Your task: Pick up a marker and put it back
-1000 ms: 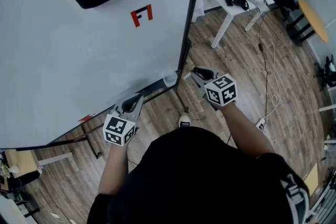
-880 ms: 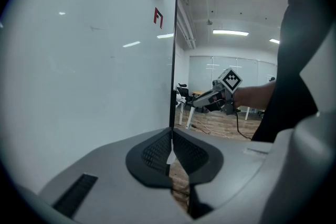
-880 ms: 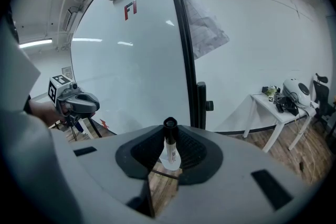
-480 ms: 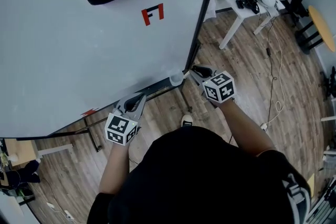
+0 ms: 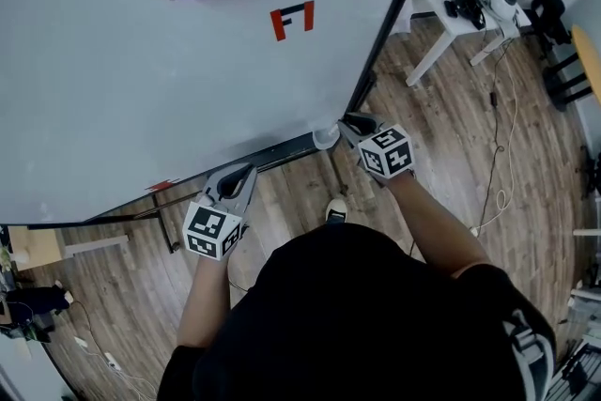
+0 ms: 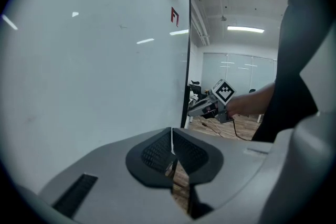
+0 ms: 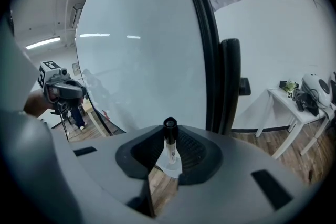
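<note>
Now, almost back in place

Your right gripper (image 5: 349, 122) has drifted beside the small translucent cup (image 5: 326, 137) at the white whiteboard's (image 5: 141, 89) lower corner, clamping the black-capped white marker (image 7: 170, 145) over it (left gripper's (image 5: 238, 174) jaws together, empty).

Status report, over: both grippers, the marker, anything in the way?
Left gripper shut, empty. Right gripper shut on the marker, upright in the clear cup at the whiteboard corner. Nothing blocking in view.
</note>
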Action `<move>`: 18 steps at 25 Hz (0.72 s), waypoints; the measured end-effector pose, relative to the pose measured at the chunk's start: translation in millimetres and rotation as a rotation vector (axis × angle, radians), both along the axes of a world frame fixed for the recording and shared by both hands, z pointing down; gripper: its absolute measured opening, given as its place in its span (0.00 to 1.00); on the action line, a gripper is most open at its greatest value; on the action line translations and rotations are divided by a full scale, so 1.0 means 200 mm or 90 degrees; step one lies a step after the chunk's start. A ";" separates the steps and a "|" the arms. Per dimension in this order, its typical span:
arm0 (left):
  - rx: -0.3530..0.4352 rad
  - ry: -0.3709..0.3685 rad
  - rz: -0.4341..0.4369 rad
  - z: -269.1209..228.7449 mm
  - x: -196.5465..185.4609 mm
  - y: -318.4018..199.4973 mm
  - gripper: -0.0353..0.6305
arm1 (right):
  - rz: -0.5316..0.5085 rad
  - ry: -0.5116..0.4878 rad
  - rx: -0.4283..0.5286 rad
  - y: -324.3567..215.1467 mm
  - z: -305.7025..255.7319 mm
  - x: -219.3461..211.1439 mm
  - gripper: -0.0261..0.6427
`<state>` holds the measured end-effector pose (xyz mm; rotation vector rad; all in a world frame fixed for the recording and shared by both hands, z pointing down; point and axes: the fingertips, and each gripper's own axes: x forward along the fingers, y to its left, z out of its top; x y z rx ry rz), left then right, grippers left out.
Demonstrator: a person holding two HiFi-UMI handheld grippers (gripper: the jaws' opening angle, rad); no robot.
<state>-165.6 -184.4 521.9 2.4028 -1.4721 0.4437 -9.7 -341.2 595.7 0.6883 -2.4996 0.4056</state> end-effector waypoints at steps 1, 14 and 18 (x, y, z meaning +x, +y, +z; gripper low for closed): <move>-0.002 0.000 -0.004 0.00 0.00 0.00 0.08 | -0.003 0.004 -0.003 -0.01 0.03 -0.01 0.14; -0.024 0.005 -0.034 0.07 0.00 -0.02 0.08 | -0.029 0.023 -0.039 -0.05 0.34 -0.07 0.14; -0.027 0.007 -0.041 0.09 0.01 -0.03 0.08 | -0.030 0.018 -0.040 -0.07 0.39 -0.09 0.14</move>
